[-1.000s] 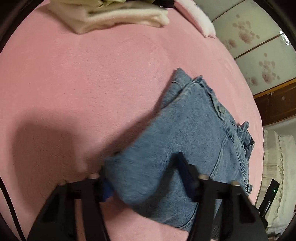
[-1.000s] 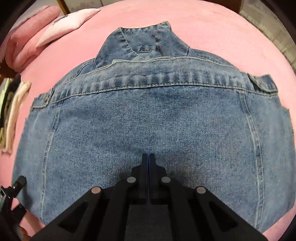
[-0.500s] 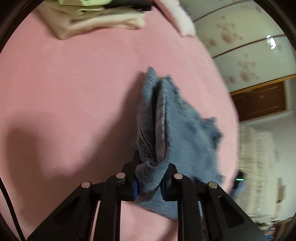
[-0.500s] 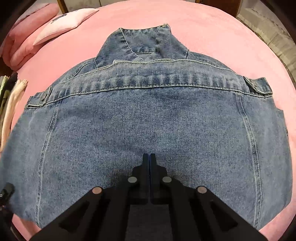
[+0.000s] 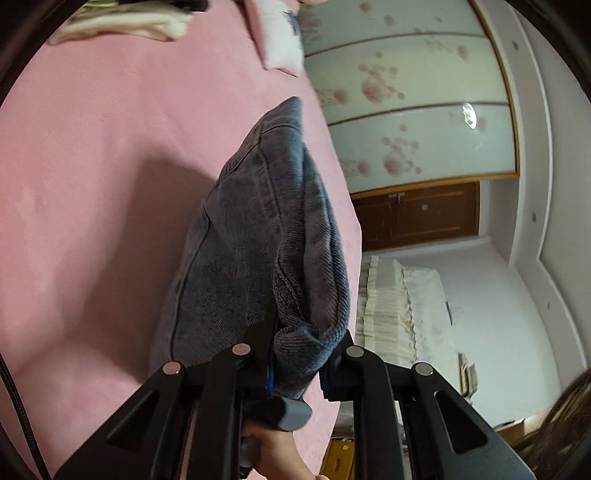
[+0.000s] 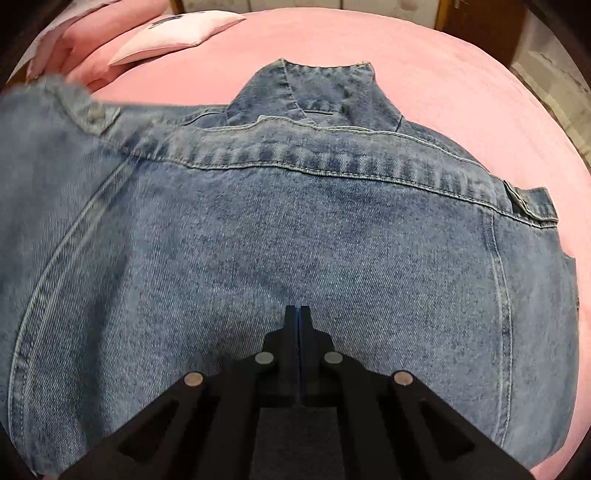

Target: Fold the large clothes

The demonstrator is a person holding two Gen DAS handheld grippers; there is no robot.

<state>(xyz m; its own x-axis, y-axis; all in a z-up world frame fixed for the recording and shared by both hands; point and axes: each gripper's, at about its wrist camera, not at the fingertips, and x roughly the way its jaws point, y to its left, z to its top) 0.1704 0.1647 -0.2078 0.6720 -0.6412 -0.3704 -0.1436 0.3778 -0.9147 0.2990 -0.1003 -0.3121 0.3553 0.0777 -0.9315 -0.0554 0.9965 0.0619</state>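
Observation:
A blue denim jacket (image 6: 295,236) lies back-up on a pink bed (image 6: 461,88), collar at the far side. My right gripper (image 6: 298,314) is shut with nothing between its fingers and presses down on the middle of the jacket's back. My left gripper (image 5: 306,343) is shut on a thick bunch of the denim jacket (image 5: 258,236) and holds that side lifted off the bed (image 5: 92,166). In the right wrist view the lifted side shows as a blurred flap (image 6: 51,122) at the upper left, with a buttoned tab.
A pale pink pillow (image 6: 173,33) lies at the head of the bed. A stack of cream folded clothes (image 5: 125,22) sits at the bed's far edge. A wardrobe with floral panels (image 5: 406,103) and a white bed (image 5: 406,317) stand beyond.
My left gripper closed on the jacket's edge and lifted it up and over toward the middle. The jacket's left side has risen in the right wrist view. My right gripper stayed pressed in place.

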